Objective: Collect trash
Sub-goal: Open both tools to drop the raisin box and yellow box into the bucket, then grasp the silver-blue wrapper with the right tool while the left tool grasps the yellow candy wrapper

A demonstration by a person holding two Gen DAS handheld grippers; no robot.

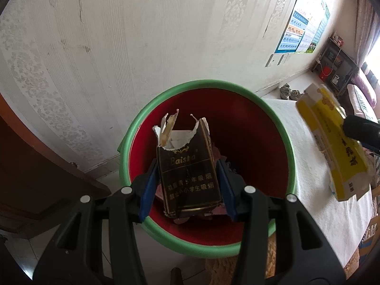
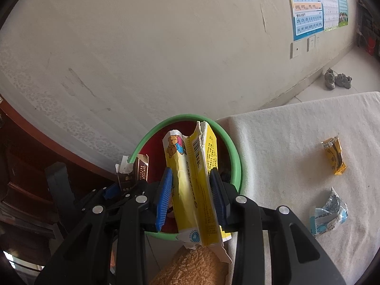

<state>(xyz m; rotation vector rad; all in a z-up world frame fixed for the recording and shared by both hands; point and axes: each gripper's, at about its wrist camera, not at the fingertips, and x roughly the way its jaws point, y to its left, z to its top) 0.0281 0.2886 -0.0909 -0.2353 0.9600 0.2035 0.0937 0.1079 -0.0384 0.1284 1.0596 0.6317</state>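
My left gripper (image 1: 187, 185) is shut on a torn dark brown cigarette pack (image 1: 187, 178), held right over the red bin with a green rim (image 1: 261, 137). Some scraps lie at the bin's bottom. My right gripper (image 2: 191, 197) is shut on a crushed yellow carton (image 2: 197, 190) with a cartoon bear, held above the same bin (image 2: 234, 156) near its table side. In the left wrist view the yellow carton (image 1: 332, 149) hangs at the right. In the right wrist view the cigarette pack (image 2: 133, 173) and the left gripper's fingers (image 2: 111, 192) show at the left.
A white-covered table (image 2: 296, 142) stands right of the bin, with a yellow wrapper (image 2: 333, 155) and a blue-white wrapper (image 2: 330, 213) on it. A patterned wall rises behind. Dark wooden furniture (image 1: 28, 166) is at the left. Shoes (image 2: 337, 80) lie on the floor by the wall.
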